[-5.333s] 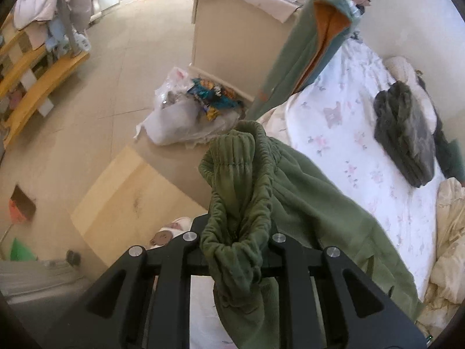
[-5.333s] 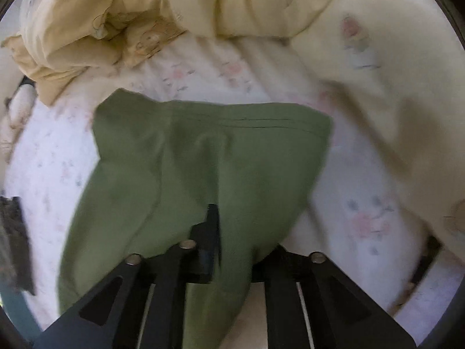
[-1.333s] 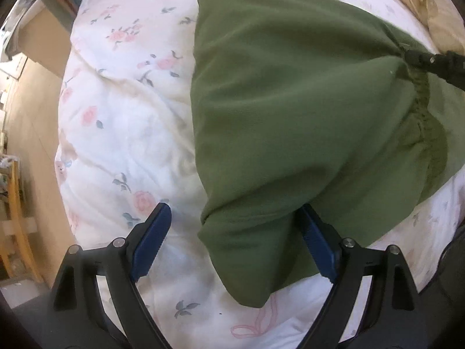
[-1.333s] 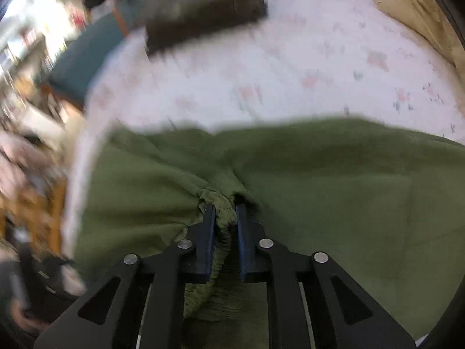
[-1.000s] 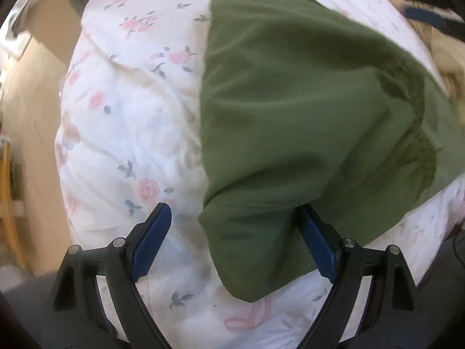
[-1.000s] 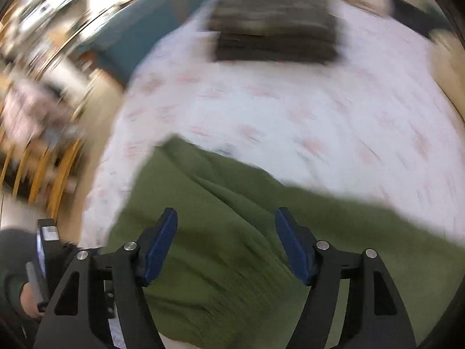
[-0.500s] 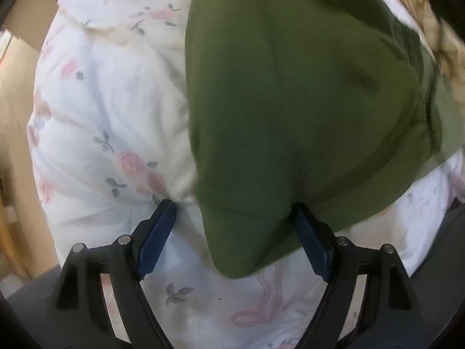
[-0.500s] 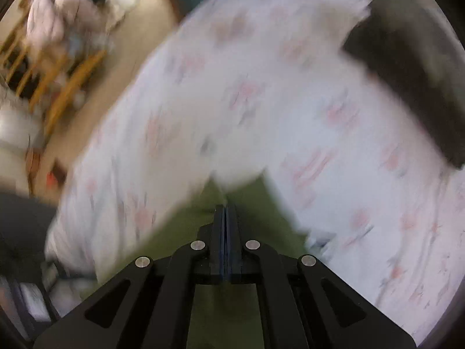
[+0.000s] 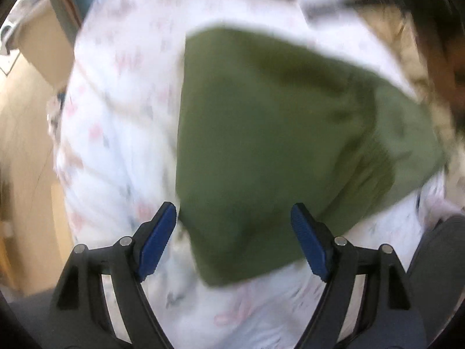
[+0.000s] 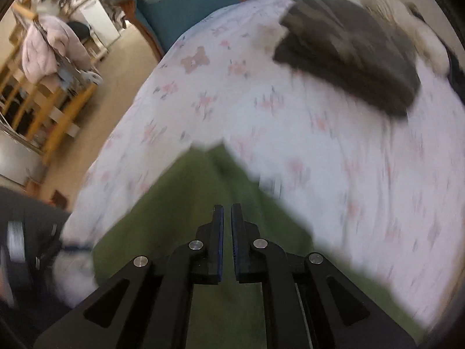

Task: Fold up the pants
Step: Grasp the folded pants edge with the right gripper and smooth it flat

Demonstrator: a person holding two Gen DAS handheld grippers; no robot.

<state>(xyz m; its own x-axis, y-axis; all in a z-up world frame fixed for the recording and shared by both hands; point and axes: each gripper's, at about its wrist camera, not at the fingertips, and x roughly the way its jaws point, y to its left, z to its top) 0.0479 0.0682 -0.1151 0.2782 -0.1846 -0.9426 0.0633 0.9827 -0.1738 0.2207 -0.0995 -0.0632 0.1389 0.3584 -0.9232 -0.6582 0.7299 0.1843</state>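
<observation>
Between my left gripper [image 9: 232,226] fingers, spread wide and empty: a corner of the green pants [image 9: 276,133], lying flat on the floral bed sheet [image 9: 116,116]. Right gripper [image 10: 227,218]: fingers nearly together, a narrow gap, nothing held. Cloth looks soft, limp; I'd pinch hem edges.

A floral bedsheet [image 10: 261,93] covers the bed, a folded dark grey garment [image 10: 348,58] (somewhat blurred) lying on it; wooden shelving [image 10: 43,107] stands beyond.
</observation>
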